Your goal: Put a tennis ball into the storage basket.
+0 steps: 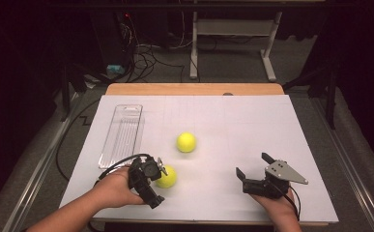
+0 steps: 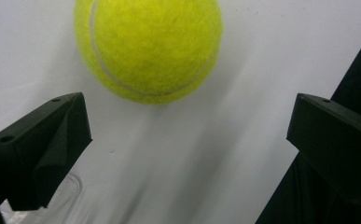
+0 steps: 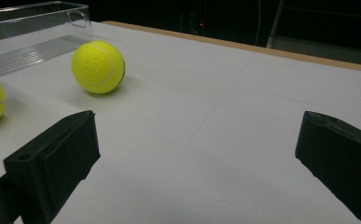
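Yellow near ball (image 1: 166, 177) lies on the white table (image 1: 233, 125) just beside the left gripper (image 1: 148, 181) from above, sits ahead of its wide jaws up close, while the right gripper (image 3: 192, 163) gapes wide, empty.

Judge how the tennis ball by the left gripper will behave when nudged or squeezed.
The near tennis ball is round and sits free on the flat white table, so a nudge would probably roll it. Its fuzzy felt should give the open left gripper decent grip. It probably gives slightly, so it seems unlikely to break.
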Available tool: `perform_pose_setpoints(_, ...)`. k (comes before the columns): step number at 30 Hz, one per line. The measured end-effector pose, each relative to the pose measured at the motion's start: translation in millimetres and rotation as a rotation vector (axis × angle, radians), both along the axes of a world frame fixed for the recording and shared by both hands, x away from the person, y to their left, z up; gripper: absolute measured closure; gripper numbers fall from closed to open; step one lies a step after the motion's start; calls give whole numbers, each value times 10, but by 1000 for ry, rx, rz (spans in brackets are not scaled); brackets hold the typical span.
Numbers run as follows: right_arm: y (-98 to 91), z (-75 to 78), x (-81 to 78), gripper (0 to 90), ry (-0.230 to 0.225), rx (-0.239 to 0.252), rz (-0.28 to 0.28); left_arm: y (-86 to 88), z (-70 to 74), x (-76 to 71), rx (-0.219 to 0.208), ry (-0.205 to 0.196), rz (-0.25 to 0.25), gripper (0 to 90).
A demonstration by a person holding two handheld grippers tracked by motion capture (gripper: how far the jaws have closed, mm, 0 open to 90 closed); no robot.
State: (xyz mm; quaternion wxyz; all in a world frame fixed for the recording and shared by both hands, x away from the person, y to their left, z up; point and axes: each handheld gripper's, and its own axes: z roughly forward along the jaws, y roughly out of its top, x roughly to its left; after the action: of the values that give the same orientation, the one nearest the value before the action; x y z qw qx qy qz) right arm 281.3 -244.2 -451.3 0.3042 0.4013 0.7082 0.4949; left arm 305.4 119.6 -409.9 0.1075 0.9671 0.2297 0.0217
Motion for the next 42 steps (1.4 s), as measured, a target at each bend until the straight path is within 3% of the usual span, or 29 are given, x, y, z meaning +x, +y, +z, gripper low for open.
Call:
perform_pose_setpoints(27,-3,7,-10,0,1,4,-4,-68,224,268,-48,44,-15,8)
perform_pose_setpoints(42,-11,12,-12,0,-6,3,1,-154,120,422,-44,89,10,7)
